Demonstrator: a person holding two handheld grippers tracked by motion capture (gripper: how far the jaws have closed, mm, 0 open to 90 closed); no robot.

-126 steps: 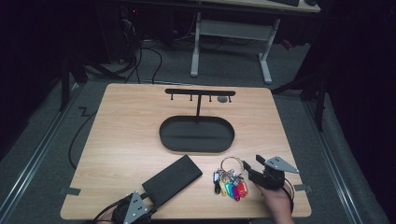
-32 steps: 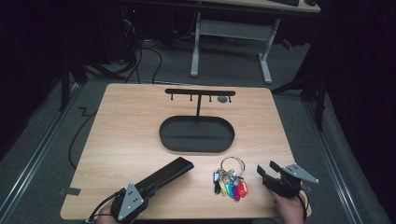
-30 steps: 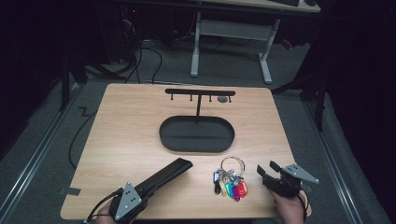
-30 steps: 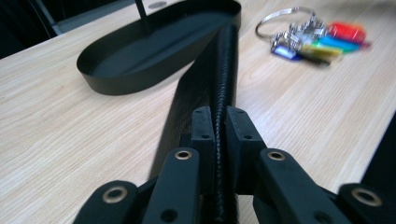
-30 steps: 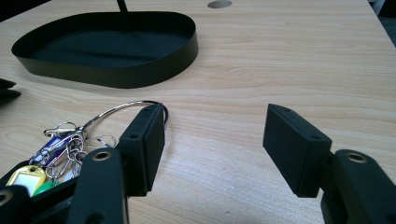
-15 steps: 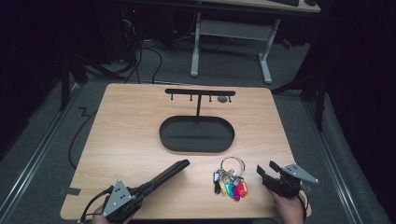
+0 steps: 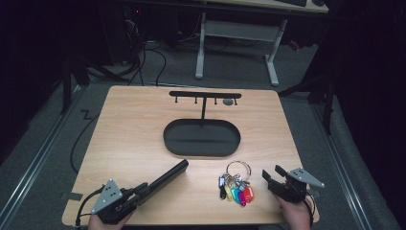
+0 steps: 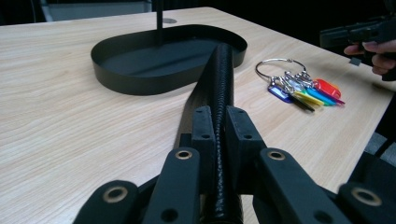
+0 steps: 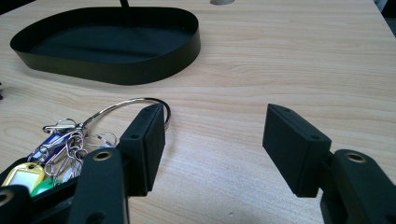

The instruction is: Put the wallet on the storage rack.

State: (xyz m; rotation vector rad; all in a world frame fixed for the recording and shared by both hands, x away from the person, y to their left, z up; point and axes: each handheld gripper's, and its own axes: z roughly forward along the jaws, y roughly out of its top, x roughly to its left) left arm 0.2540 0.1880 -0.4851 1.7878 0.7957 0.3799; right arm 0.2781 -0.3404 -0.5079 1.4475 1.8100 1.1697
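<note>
A: Right, nearest first: what is the left claw (image 8: 215,140) doing at the bench's (image 7: 134,129) near left corner?

B: Its jaws are pinched tight on the thin edge of a flat black case (image 8: 219,93), textured like leather. I'd say it is a wallet or slim pouch, though I cannot tell which. Gripped by its near end, it stands on edge and points away towards the tray, probably so the flat thing can be carried without slipping.

A: And the right claw (image 9: 212,140)?

B: Spread wide, holding nothing, at the near right corner. Its left jaw sits just beside the key bunch (image 7: 235,184), close to the big steel ring (image 9: 130,105) but not around it. That reads to me as a hand waiting its turn, or lined up for the keys.

A: Where do the keys lie exactly?

B: On the bare wood near the front edge, right of centre, coloured tags (image 8: 310,93) fanned towards the person.

A: Farther back?

B: The black oval tray (image 7: 201,138) at mid-bench, empty, with a post rising to a hook bar (image 7: 205,94) near the far edge. Likely keys go on hooks, the case in the tray.
</note>
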